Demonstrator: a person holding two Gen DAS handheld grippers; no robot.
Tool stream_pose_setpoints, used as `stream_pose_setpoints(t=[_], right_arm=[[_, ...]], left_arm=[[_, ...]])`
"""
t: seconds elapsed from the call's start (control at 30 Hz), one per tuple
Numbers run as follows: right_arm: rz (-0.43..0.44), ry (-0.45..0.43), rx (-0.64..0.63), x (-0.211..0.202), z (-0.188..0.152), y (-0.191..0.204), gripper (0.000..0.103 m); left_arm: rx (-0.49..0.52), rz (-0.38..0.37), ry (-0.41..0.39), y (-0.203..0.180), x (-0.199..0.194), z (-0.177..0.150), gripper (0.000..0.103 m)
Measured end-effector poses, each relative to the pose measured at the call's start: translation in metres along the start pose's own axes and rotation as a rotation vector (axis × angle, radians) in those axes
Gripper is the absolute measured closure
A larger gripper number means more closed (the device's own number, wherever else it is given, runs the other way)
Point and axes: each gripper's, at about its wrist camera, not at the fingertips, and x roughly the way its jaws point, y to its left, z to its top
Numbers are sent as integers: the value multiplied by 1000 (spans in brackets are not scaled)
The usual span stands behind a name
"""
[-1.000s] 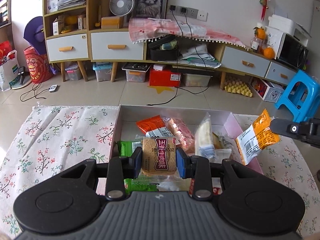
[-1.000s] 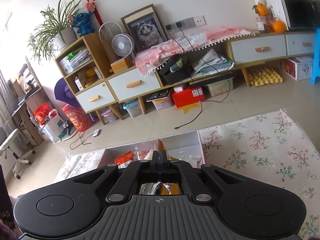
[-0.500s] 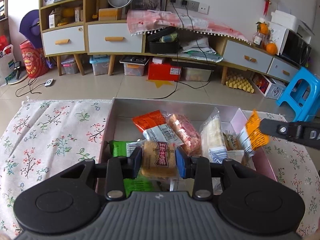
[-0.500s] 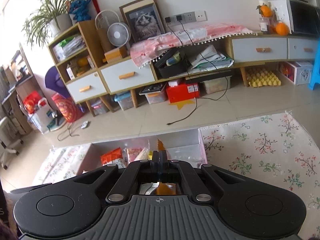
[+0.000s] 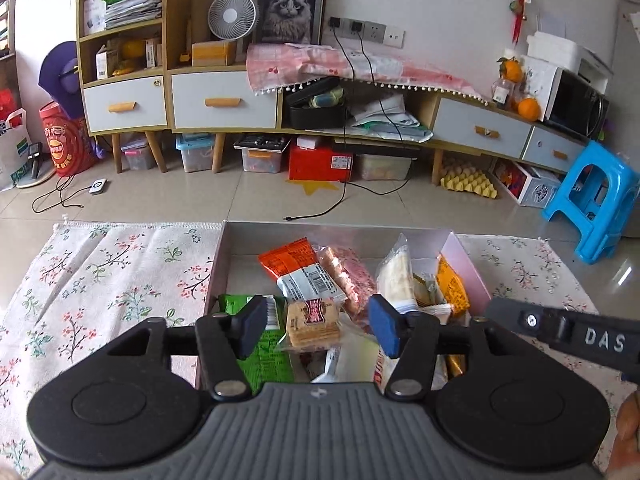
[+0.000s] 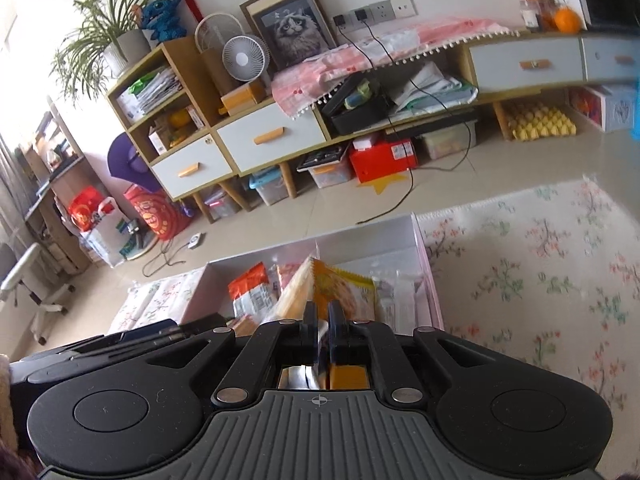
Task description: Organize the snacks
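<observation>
**Cracker pack let go over the snack box**

Here, in the left wrist view, the left gripper [image 5: 316,326] has just been opening; its blue pads stand well apart, clear on both sides of the cracker pack [image 5: 313,322] that lies between them. The pack rests loose on the other snacks in the white box [image 5: 224,248], printed face up, with a green packet [image 5: 266,354] just beside it on the left. Behind it lie an orange-and-white packet [image 5: 298,268] and a pink packet [image 5: 348,272], side by side and touching. Further right a tall clear bag with a pale filling [image 5: 396,276] stands on edge, and an orange sachet [image 5: 450,288] leans near the box's right wall. The dark arm of the right gripper [image 5: 560,330] reaches in from the right edge, close to that sachet. The box sits on a floral cloth [image 5: 112,268], with tiled floor beyond.

In the right wrist view, the right gripper [image 6: 321,314] has just been opening slightly, and a narrow gap shows between its fingers. The yellow-orange sachet [image 6: 340,290] rises from that gap, over the right part of the box [image 6: 424,264]; whether the pads still press on it cannot be told. The orange-and-white packet [image 6: 250,292] lies to the left inside the box, and the floral cloth [image 6: 540,280] spreads to the right.
</observation>
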Motion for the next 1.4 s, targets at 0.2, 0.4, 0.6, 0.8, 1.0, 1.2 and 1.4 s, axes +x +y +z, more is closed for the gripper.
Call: stream_pose_setpoints(t=[0.2,0.4,0.6,0.8,1.0,1.2,1.4], right_arm=[[2,9,20,-29,-15,-4,94],[20,-16,24,-71,-27,-2,82],[34,-18,32,-103,-39,2,80],[34,-27,32,-132,-53,10,63],[37,-41,5,-161,-74,21,39],[-2,-48,-30,-174,-79,33,31],[-80,-52,-73,-180,-84,42,19]], left_arm=[[-26,32,-12,-5,-22,-3,39],[-35,41,-36,-12,-52,-12,33],[-45,29,-48,-13,-75,-18,31],[-70,37,-67,-9,-98,-31,27],[-132,46,-91,3,-130,-48,22],[-100,54,-91,-1,-145,-58,14],[-138,114,-33,8,-140,-59,4]])
